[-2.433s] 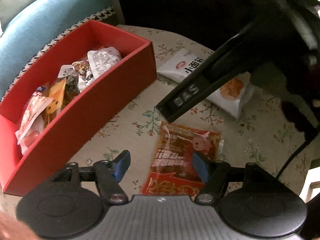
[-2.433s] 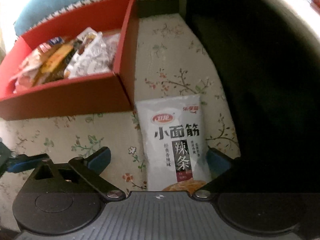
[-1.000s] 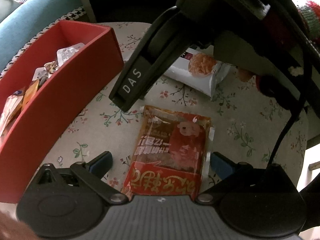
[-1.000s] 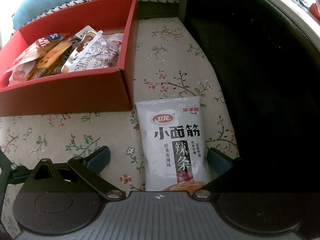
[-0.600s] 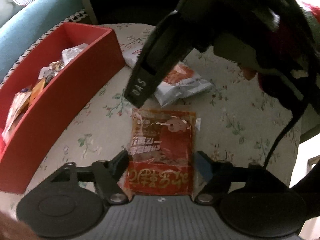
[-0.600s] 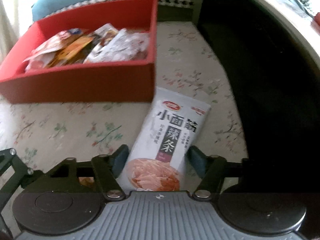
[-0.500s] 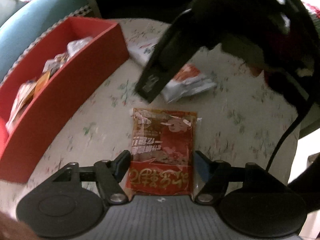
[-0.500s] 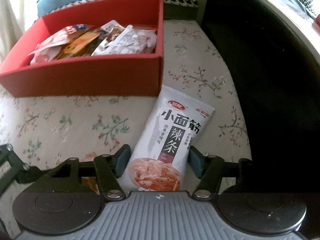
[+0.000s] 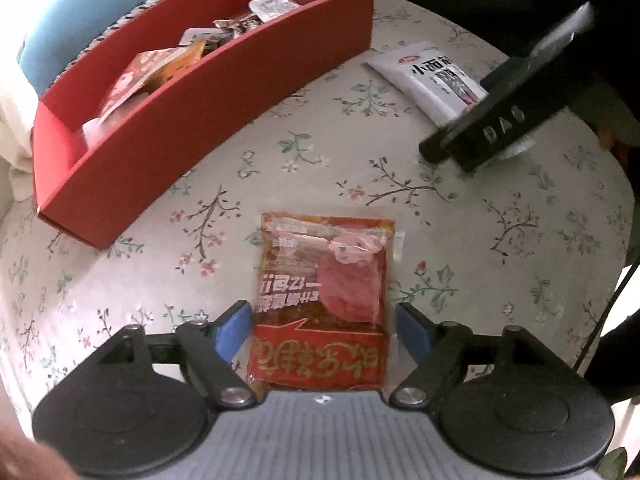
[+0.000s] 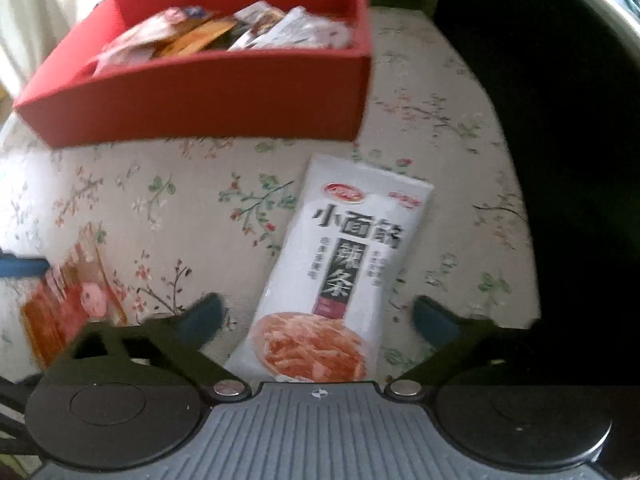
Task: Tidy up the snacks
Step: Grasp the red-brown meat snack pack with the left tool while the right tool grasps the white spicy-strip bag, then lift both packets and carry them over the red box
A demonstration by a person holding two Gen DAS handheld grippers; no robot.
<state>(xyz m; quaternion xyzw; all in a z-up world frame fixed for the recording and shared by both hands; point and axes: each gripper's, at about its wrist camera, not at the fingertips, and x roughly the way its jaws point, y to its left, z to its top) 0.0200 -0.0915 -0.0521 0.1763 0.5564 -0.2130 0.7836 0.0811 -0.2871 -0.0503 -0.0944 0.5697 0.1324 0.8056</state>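
Observation:
A red snack packet lies flat on the floral tablecloth, its near end between the blue pads of my left gripper, which is open around it. A white snack packet lies between the fingers of my right gripper, also open, jaws wide apart. The red box holding several snack packets stands at the upper left. In the right wrist view the red box is straight ahead and the red packet lies at the left. The white packet shows at the upper right in the left wrist view.
The right gripper's black body crosses the upper right of the left wrist view. A blue cushion sits behind the box. A dark object borders the round table's right side.
Both grippers have pulled back and risen a little. The right gripper's jaws have spread wider around the white packet. The left gripper's jaws stay about the same around the red packet.

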